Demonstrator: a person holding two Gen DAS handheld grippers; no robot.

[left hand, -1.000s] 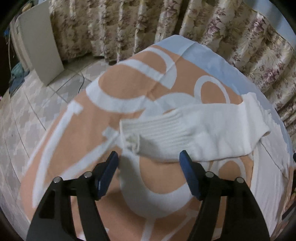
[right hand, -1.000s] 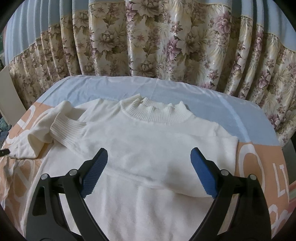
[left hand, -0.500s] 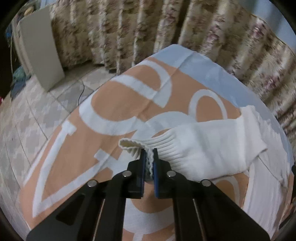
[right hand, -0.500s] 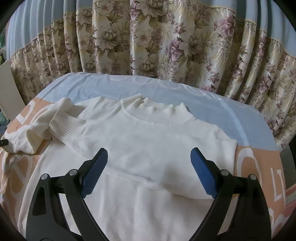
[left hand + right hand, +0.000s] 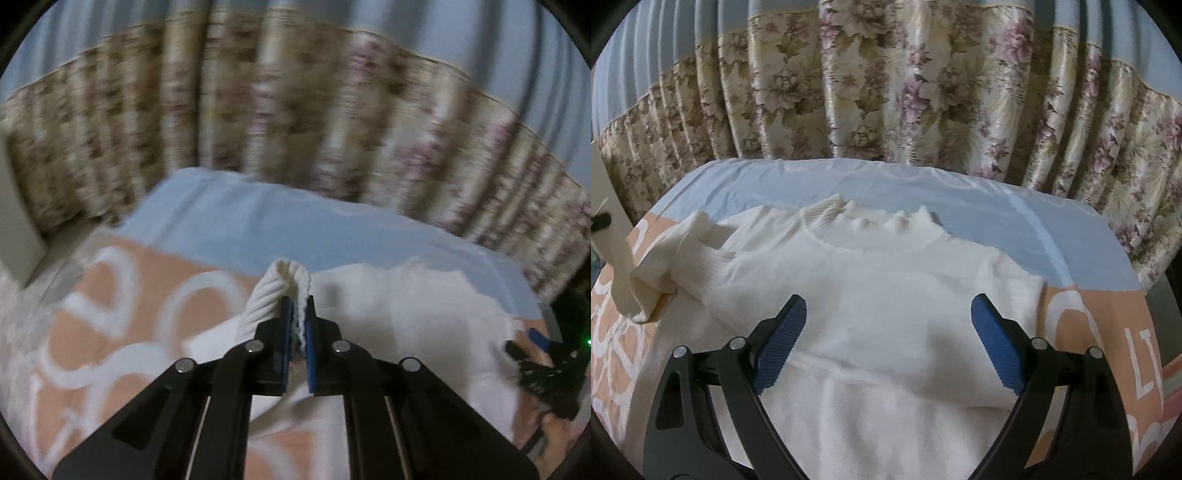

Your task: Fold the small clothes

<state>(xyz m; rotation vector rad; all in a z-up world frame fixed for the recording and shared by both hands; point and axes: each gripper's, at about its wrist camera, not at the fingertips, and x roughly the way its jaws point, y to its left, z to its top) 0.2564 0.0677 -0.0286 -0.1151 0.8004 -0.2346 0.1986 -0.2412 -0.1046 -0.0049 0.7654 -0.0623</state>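
Note:
A small cream knit sweater (image 5: 886,295) lies flat on the bed, collar toward the curtains, its right sleeve folded across the chest. My left gripper (image 5: 297,317) is shut on the ribbed cuff (image 5: 284,284) of the left sleeve and holds it lifted above the bed; the view is blurred by motion. In the right wrist view that sleeve (image 5: 628,284) rises at the far left toward the left gripper's tip (image 5: 600,221). My right gripper (image 5: 888,328) is open and empty, hovering over the sweater's chest. It also shows in the left wrist view (image 5: 543,354).
The bed has a sheet with a peach and white pattern (image 5: 1108,332) and a pale blue band (image 5: 960,199) at the far side. Floral curtains (image 5: 886,92) hang right behind the bed. A white board (image 5: 14,229) leans at the left.
My left gripper closed on the sleeve cuff, then lifted it and swung toward the sweater's body. The right gripper stayed open and nearly still.

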